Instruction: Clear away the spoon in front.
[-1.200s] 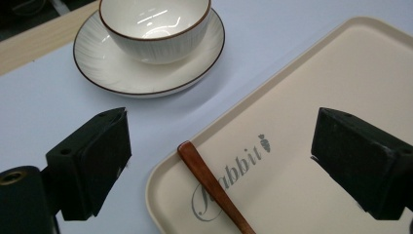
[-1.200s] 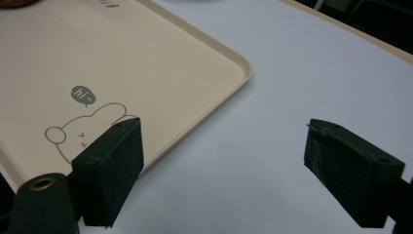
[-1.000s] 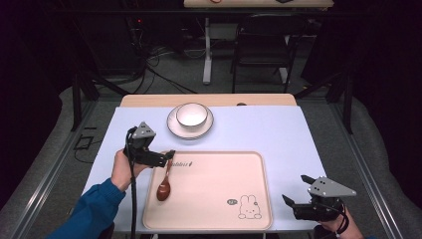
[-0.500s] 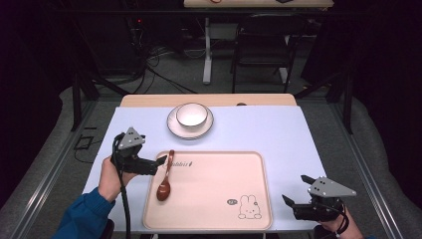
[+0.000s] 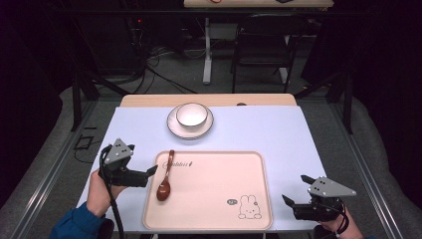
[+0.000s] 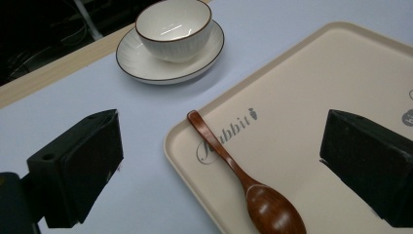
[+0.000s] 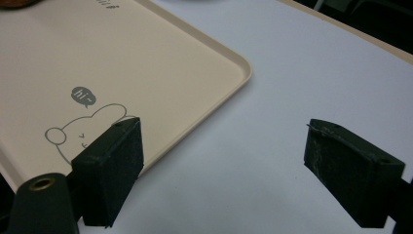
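My left gripper [image 5: 149,173] gapes wide, spoon [image 6: 243,178] between its jaws on the tray [image 5: 214,199] edge; my right gripper [image 5: 294,191] gapes over bare table [image 7: 302,73] beside the tray's corner.

Table [image 5: 249,134] w/ tray [image 5: 214,199] & saucer [image 5: 174,130].

A lab or recording studio, not a home: the wooden desk [image 5: 209,100] with its pale lilac cover stands on grey carpet among black metal frame struts [image 5: 79,94], tangled cables [image 5: 154,59] on the floor, dark curtained surroundings and a black chair [image 5: 261,50] at a second desk behind.
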